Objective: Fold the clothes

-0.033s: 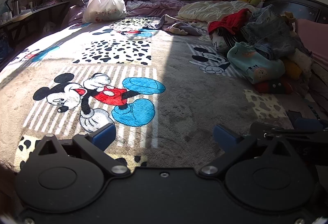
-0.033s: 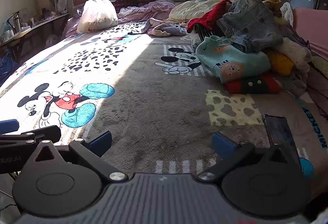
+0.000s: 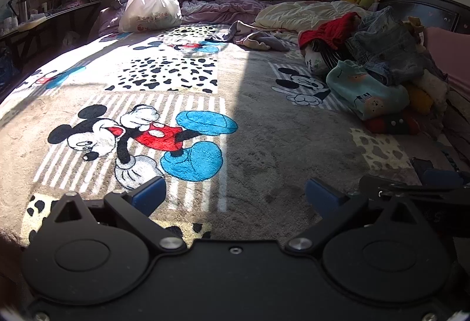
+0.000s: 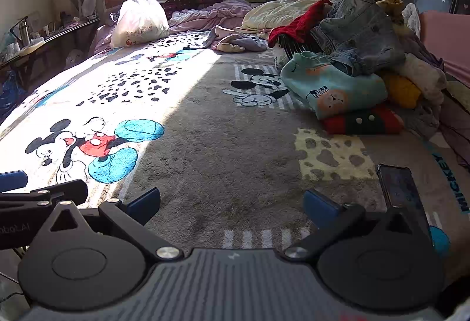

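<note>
Both grippers hang low over the near edge of the bed, side by side, aimed toward the window end. The left gripper [image 3: 233, 194] has its blue-padded jaws spread wide with nothing between them, only blanket [image 3: 264, 150] below. The right gripper [image 4: 232, 202] is the same: jaws wide apart, empty, over the shaded grey stretch of blanket.

The clothes pile [image 4: 352, 65] sits along the right edge of the bed, well apart from both grippers. On top lies a denim piece [image 4: 361, 33], with a red garment [image 4: 296, 24] draped just beside it toward the window. Below the denim a mint top [image 4: 332, 89] with a bear print spills onto the blanket, and under that lies a folded red-and-green piece [image 4: 364, 121]. A yellow item [image 4: 401, 90] is tucked in on the pile's right.

A phone [image 4: 401, 191] lies flat near the bed's near right corner, just beyond the right gripper's right finger. At the far left corner stands a tied white bag [image 3: 151, 8]. A loose pale garment [image 3: 255, 37] lies near the far edge, between bag and pile. Sunlight covers the left half of the blanket.
</note>
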